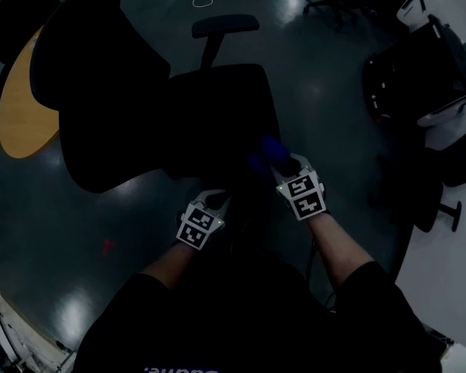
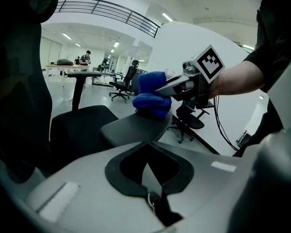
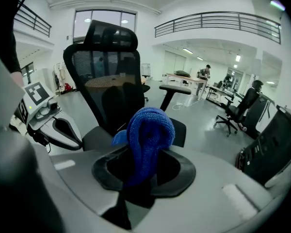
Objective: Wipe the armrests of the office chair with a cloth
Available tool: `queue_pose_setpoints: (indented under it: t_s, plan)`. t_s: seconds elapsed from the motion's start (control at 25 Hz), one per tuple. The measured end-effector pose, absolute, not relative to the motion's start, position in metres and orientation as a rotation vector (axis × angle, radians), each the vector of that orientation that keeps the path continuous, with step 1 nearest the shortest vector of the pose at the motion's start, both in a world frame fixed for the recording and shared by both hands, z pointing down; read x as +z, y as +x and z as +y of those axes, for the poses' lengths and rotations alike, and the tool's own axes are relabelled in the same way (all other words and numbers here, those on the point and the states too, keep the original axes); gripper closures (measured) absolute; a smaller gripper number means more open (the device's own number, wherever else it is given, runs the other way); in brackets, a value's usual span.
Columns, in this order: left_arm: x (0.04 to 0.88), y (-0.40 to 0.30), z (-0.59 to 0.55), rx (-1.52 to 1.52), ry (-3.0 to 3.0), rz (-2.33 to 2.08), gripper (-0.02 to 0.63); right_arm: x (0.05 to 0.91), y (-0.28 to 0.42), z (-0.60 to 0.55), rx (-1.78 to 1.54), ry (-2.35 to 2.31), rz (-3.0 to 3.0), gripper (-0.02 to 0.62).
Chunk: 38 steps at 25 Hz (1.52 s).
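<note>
The right gripper (image 2: pixel 170 87) clamps the blue cloth (image 2: pixel 153 98) (soft, light, bunched) resting on the near armrest (image 2: pixel 131 126) of the office chair (image 1: pixel 217 107). Gripping the thick fold likely holds best. The left gripper (image 2: pixel 154 176) sits closed and empty, just behind that armrest.

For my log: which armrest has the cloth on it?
The near armrest, where the right hand-held gripper holds the blue cloth; the far armrest is bare.

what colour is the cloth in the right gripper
Blue; the cloth shows best in the right gripper view.
</note>
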State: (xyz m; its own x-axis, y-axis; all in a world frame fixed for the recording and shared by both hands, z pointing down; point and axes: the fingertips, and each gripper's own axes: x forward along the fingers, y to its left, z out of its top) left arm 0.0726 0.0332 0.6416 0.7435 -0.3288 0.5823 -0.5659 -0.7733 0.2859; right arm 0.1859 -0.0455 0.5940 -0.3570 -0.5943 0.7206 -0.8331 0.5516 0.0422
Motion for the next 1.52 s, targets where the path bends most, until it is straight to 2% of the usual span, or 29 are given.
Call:
queue_pose_setpoints:
  t_s: [0.24,0.48,0.6,0.84,1.0,1.2,1.52]
  plan:
    - [0.642,0.080,0.030,0.701,2.488,-0.675,0.591,0.592,0.252,-0.033,0.514,1.335,-1.997,0.492]
    - [0.640,0.089,0.029,0.703,2.479,-0.686,0.591,0.587,0.269,-0.010,0.579,1.397,-1.960,0.494]
    - [0.639,0.084,0.028,0.698,2.468,-0.703,0.591,0.569,0.231,0.000,0.575,1.342,-2.041,0.494]
    - [0.643,0.050,0.024,0.702,2.425,-0.780,0.591,0.574,0.086,0.016,0.476,0.982,-2.255,0.494]
    - [0.641,0.043,0.026,0.714,2.417,-0.801,0.591,0.594,0.065,0.020,0.478,0.881,-2.239,0.494]
    - [0.640,0.039,0.024,0.711,2.425,-0.797,0.591,0.592,0.110,0.024,0.521,1.001,-2.219,0.494]
    - [0.620,0.031,0.000,0.680,2.450,-0.865,0.591,0.606,0.239,0.033,0.641,1.294,-2.049,0.493]
